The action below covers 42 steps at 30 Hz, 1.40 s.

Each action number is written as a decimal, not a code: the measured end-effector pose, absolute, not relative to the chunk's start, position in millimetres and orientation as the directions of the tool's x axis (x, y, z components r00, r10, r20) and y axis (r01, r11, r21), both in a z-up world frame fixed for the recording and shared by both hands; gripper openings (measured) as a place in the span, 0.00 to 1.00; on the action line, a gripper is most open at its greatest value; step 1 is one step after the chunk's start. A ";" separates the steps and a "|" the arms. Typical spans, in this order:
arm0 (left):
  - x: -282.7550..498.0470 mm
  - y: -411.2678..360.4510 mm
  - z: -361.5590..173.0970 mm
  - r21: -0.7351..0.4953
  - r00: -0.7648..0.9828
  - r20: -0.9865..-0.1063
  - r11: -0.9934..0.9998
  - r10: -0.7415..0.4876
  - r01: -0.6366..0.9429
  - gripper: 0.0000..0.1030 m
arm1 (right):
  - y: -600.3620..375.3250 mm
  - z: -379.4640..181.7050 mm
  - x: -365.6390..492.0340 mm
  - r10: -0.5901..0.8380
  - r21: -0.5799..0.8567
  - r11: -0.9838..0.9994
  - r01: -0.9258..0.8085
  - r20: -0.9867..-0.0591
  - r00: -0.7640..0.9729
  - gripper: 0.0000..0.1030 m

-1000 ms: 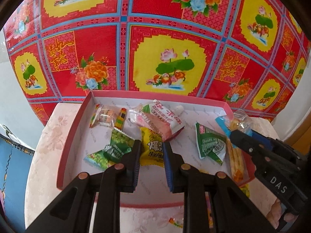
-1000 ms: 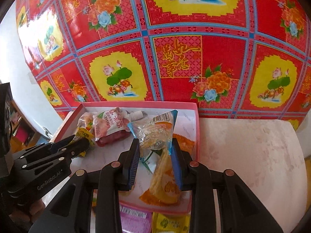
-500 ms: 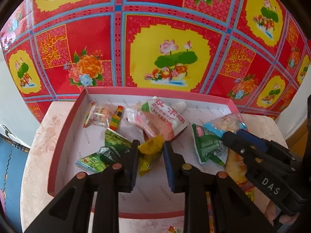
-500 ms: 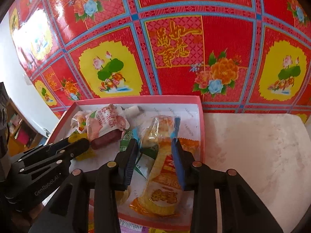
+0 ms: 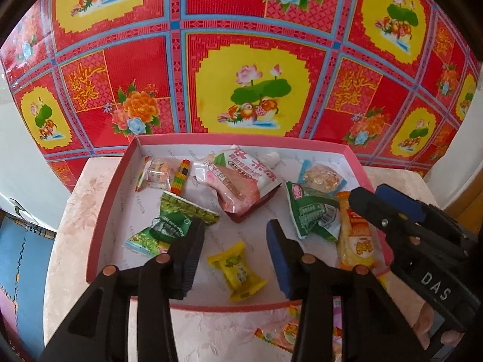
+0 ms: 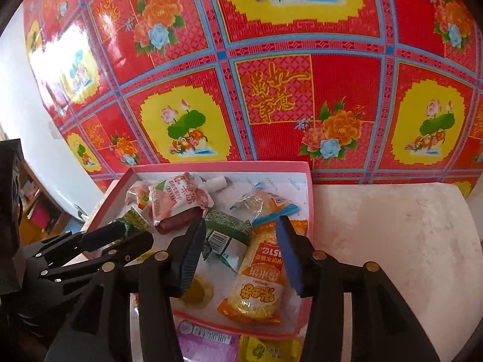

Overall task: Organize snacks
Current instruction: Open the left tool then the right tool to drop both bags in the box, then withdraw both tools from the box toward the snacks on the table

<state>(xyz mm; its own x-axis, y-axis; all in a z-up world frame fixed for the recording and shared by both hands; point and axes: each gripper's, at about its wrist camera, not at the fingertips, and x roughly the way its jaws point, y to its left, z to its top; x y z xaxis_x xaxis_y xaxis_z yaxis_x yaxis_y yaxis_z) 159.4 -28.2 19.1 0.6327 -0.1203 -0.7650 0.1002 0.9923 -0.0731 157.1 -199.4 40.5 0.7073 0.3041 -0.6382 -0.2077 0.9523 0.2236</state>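
A pink-rimmed box (image 5: 99, 226) on a small marbled table holds several snack packets. My left gripper (image 5: 234, 235) hangs over its front part, jaws opening; a small yellow packet (image 5: 237, 271) lies loose on the box floor below them, untouched. My right gripper (image 6: 240, 232) is over the right side of the box (image 6: 309, 199), jaws also opening. A long orange packet (image 6: 259, 283) lies flat beneath them, free of the pads. A clear blue-edged packet (image 6: 262, 203) rests just beyond. Green packets (image 5: 314, 214) and a pink spouted pouch (image 5: 241, 181) lie mid-box.
A red and yellow flowered cloth (image 5: 256, 60) hangs behind the table. More packets, purple (image 6: 205, 344) and yellow (image 6: 265, 350), lie on the table in front of the box. The bare tabletop (image 6: 392, 235) extends right of the box. The right gripper (image 5: 422, 241) shows at the left view's right edge.
Both grippers' jaws have spread. The left let go of the yellow packet, which dropped onto the box floor. The right released the clear and orange packets, which now lie in the box.
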 end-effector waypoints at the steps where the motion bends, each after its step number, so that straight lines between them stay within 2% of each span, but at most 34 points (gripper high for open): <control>1: 157.1 -28.2 21.0 -0.073 0.635 -0.763 0.992 -0.121 0.101 0.44 | -200.8 42.4 154.7 0.303 0.223 0.952 -0.207 -0.635 0.710 0.48; 15: 129.1 -29.5 35.9 -0.090 0.640 -0.755 0.989 -0.143 0.115 0.44 | -214.9 45.3 124.3 0.322 0.253 0.946 -0.204 -0.640 0.698 0.48; 36: 90.7 -35.2 31.3 -0.131 0.596 -0.782 0.983 -0.184 0.132 0.44 | -234.3 30.4 82.2 0.304 0.250 0.952 -0.179 -0.674 0.674 0.48; 42: 82.5 -39.9 30.3 -0.151 0.583 -0.785 0.978 -0.208 0.146 0.47 | -242.0 27.4 73.2 0.303 0.258 0.951 -0.169 -0.676 0.672 0.48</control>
